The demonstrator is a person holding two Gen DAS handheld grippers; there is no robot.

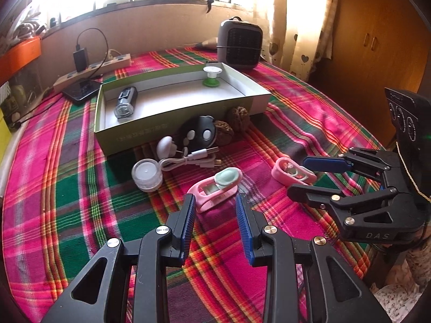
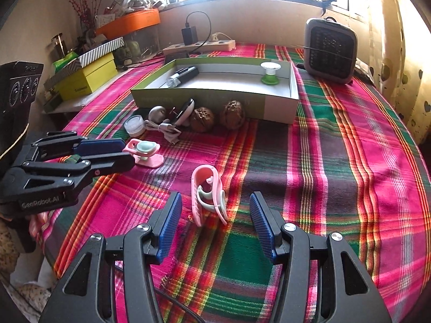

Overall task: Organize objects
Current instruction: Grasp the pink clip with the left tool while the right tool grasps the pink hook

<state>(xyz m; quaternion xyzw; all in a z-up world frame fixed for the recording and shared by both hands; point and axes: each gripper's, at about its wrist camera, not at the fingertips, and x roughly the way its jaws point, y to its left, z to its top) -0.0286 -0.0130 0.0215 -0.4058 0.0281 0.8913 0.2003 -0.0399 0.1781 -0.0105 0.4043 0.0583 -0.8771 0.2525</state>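
Two pink clips are seen lying on a plaid-covered bench (image 1: 309,102), each lined up with a hand-held gripper. The left gripper (image 1: 215,210) is held with its fingers parted and empty, just short of the clip with the green pad (image 1: 215,188). The right gripper (image 2: 215,215) is likewise held spread and empty, the second pink clip (image 2: 207,196) standing on edge between its fingers without being touched. A shallow green box (image 1: 180,134) sits beyond, already holding a small flashlight (image 1: 125,102) and a green-and-white spool (image 1: 212,75); it is judged to be the collecting place. Left outside against its front wall are two walnuts (image 2: 215,117), a white cable (image 1: 188,158), a small clear jar (image 1: 146,175) and a black oval gadget (image 1: 200,134).
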